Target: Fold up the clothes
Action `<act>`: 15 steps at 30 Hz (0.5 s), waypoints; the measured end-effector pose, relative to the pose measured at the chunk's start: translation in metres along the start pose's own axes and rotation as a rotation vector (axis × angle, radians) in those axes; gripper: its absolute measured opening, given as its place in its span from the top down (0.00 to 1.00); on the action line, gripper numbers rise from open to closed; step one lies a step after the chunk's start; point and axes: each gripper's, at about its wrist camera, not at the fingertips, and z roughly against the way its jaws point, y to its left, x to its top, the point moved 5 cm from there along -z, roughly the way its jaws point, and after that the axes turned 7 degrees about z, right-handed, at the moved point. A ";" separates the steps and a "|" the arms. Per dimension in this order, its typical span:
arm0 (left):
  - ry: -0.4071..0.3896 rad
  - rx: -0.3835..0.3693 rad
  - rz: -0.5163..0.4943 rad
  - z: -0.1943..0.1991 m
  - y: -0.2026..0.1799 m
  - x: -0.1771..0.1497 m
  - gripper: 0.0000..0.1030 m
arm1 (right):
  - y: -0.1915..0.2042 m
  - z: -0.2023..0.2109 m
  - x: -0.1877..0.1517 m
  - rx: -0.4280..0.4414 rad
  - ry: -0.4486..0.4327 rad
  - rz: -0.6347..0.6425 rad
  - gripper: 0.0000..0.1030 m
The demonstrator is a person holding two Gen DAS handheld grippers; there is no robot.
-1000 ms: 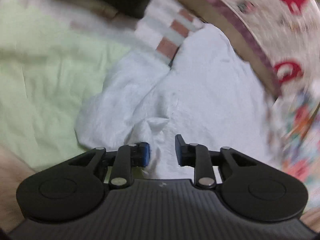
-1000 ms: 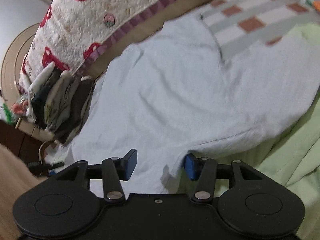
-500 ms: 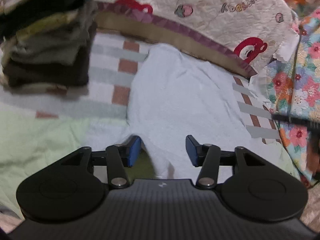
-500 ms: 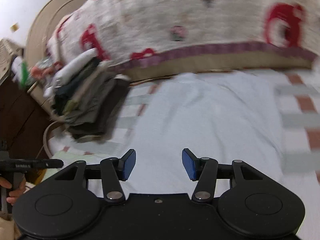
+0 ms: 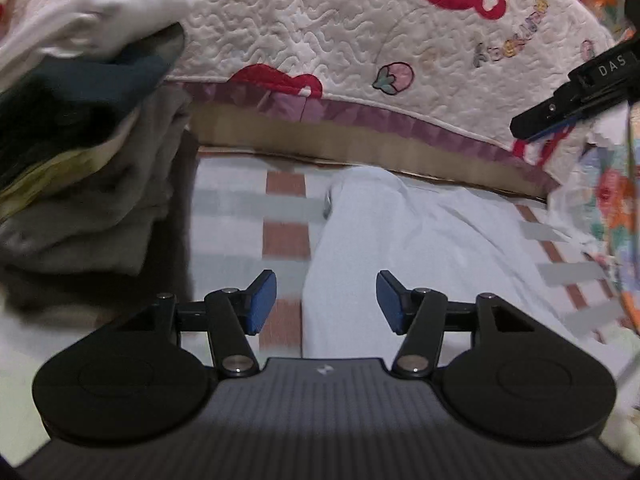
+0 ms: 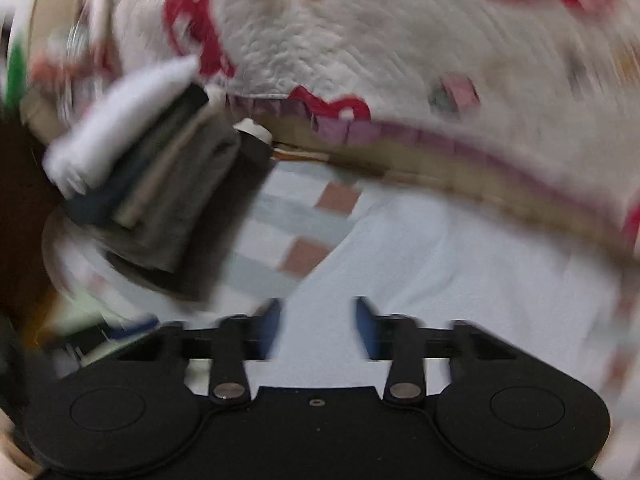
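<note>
The pale blue-white cotton garment point(image 5: 420, 248) lies spread on the bed, over the checked sheet with brick-red and grey squares point(image 5: 286, 236), its far end up against the white quilted bedcover with red bear motifs point(image 5: 360, 40) and its left edge running straight toward you between the fingers of your left gripper point(image 5: 326, 302). Both grippers hang over it with fingers apart and nothing between them; your right gripper point(image 6: 318, 326) sits above the cloth's left border too, though that view is smeared. Expect thin, limp fabric: light, no stiffness, prone to sag, crease and drag on the sheet when you lift a single point. I judge the safest hold to be right at an edge or corner, pinching only one layer, with both grippers spaced along the same side so the fold stays square. The stack of folded clothes in white, dark blue and grey point(image 5: 80, 152) stands close on the left; keep your swing away from it, as it looks ready to topple.
</note>
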 end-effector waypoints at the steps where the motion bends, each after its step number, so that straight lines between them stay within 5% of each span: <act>1: 0.005 0.000 0.009 -0.017 0.003 0.001 0.50 | 0.000 -0.013 0.007 0.009 0.000 0.029 0.99; 6: 0.087 -0.074 0.137 -0.082 0.030 -0.014 0.50 | -0.019 -0.081 0.013 0.058 0.046 0.021 0.98; 12: 0.116 -0.149 0.111 -0.112 0.031 -0.028 0.48 | -0.046 -0.144 0.013 0.046 0.111 -0.002 0.78; 15: 0.138 -0.196 0.093 -0.125 0.029 -0.034 0.56 | -0.052 -0.168 0.024 0.060 0.117 -0.033 0.72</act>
